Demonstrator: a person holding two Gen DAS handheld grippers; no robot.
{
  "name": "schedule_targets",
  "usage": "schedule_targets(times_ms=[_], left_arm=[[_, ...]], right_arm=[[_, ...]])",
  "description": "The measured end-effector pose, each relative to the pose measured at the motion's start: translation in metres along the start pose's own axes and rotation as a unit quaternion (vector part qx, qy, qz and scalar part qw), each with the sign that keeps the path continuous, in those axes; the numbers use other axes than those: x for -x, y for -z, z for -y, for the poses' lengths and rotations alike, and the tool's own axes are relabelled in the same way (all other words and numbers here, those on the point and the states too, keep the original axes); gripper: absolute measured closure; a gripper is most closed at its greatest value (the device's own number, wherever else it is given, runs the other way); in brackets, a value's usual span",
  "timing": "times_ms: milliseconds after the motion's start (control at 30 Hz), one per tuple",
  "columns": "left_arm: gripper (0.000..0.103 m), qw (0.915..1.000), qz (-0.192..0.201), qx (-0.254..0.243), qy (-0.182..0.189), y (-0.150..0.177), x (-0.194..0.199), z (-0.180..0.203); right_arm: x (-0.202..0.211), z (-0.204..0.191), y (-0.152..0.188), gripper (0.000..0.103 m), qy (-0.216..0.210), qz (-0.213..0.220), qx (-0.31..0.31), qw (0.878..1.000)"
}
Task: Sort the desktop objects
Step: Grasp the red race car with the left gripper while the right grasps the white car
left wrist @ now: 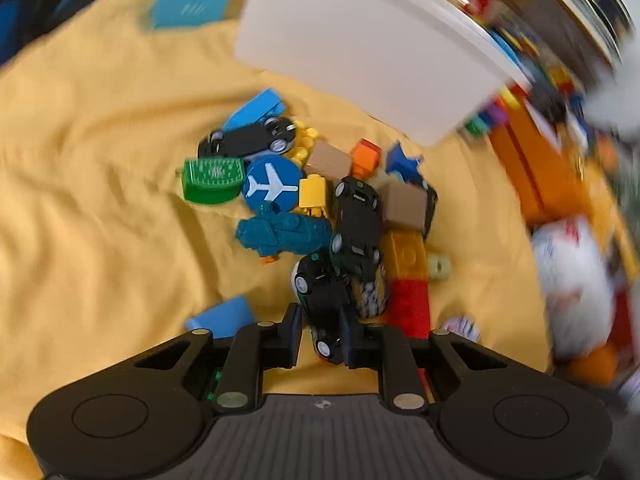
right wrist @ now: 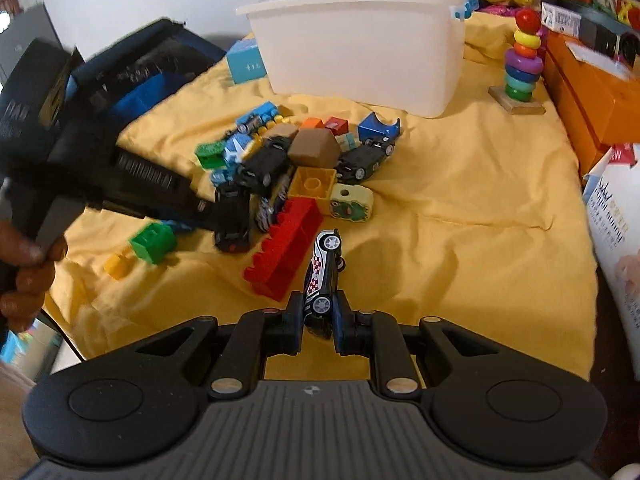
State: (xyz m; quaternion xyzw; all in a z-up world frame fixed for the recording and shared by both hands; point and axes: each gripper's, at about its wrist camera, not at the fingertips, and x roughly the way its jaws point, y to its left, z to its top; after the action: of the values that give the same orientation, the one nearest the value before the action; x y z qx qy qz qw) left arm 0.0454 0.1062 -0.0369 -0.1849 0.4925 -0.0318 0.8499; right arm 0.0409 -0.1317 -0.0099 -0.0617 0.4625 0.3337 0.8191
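Note:
A heap of toy cars and bricks (left wrist: 320,200) lies on a yellow cloth (left wrist: 100,180). My left gripper (left wrist: 323,332) is shut on a black toy car (left wrist: 320,300) at the near edge of the heap; the same car (right wrist: 232,220) shows in the right wrist view. My right gripper (right wrist: 319,322) is shut on a black toy car with a white checkered side (right wrist: 323,272), held nose-up just above the cloth beside a long red brick (right wrist: 288,248). A white plastic bin (right wrist: 360,48) stands behind the heap.
A ring stacker (right wrist: 522,60) stands right of the bin. Orange boxes (right wrist: 592,92) and a white carton (right wrist: 616,224) line the right edge. A green brick (right wrist: 154,242) and a yellow brick (right wrist: 118,266) lie apart at left. A hand (right wrist: 24,272) holds the left gripper.

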Motion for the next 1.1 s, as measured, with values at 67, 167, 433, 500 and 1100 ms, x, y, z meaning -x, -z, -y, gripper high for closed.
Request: schedule_targets(times_ms=[67, 167, 433, 500, 1100], left_arm=[[0.085, 0.9963, 0.003, -0.078, -0.035, 0.005, 0.014, 0.011], [0.086, 0.97, 0.004, -0.218, -0.107, 0.018, 0.027, 0.037], [0.076, 0.9213, -0.004, -0.365, -0.133, 0.051, 0.016, 0.085], [0.075, 0.9235, 0.004, -0.368, -0.108, 0.057, 0.017, 0.093], [0.06, 0.9768, -0.028, -0.2, -0.072, 0.022, -0.01, 0.061]], right_arm=[[-0.001, 0.009, -0.002, 0.086, -0.046, -0.01, -0.048, 0.998], [-0.012, 0.03, 0.0, 0.086, -0.103, -0.042, -0.129, 0.985], [-0.001, 0.039, 0.003, 0.068, -0.032, -0.014, -0.115, 0.993], [0.005, 0.036, 0.004, 0.067, 0.001, 0.002, -0.084, 0.996], [-0.021, -0.026, -0.005, 0.056, 0.044, -0.005, 0.069, 0.997]])
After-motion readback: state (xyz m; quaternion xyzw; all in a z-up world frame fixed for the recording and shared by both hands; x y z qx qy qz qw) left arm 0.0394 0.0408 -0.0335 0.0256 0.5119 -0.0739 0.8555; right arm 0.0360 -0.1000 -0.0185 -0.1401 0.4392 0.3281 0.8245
